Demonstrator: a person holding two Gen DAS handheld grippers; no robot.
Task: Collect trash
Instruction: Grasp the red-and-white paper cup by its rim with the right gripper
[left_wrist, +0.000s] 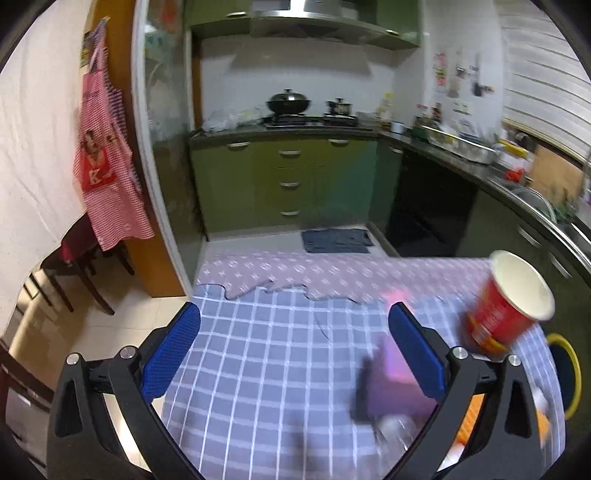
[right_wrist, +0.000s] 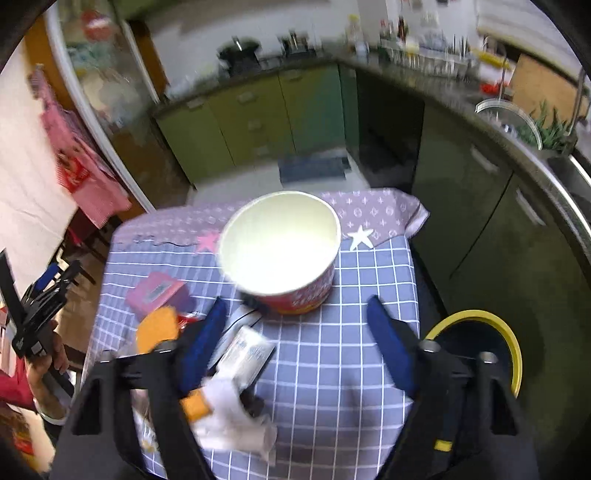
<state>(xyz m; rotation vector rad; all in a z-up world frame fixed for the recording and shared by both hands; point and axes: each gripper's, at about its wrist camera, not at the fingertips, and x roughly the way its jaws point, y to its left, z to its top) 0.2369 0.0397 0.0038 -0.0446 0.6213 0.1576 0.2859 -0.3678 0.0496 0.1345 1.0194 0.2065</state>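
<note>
Right gripper (right_wrist: 295, 343) gapes empty below the cup (right_wrist: 280, 254) at twelve o'clock, so I'd straddle its rim squarely before squeezing gently.

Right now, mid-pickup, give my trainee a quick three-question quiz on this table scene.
1. True or false: the red paper cup lies flat on its side, mouth toward the floor.
2. What do the fingers of the right gripper hold? A) the cup B) nothing C) the pink box
3. Fill in: the bin beside the checked tablecloth has a ____ rim.

Key: 1 false: it is tilted, mouth up. 2 B. 3 yellow.
</note>
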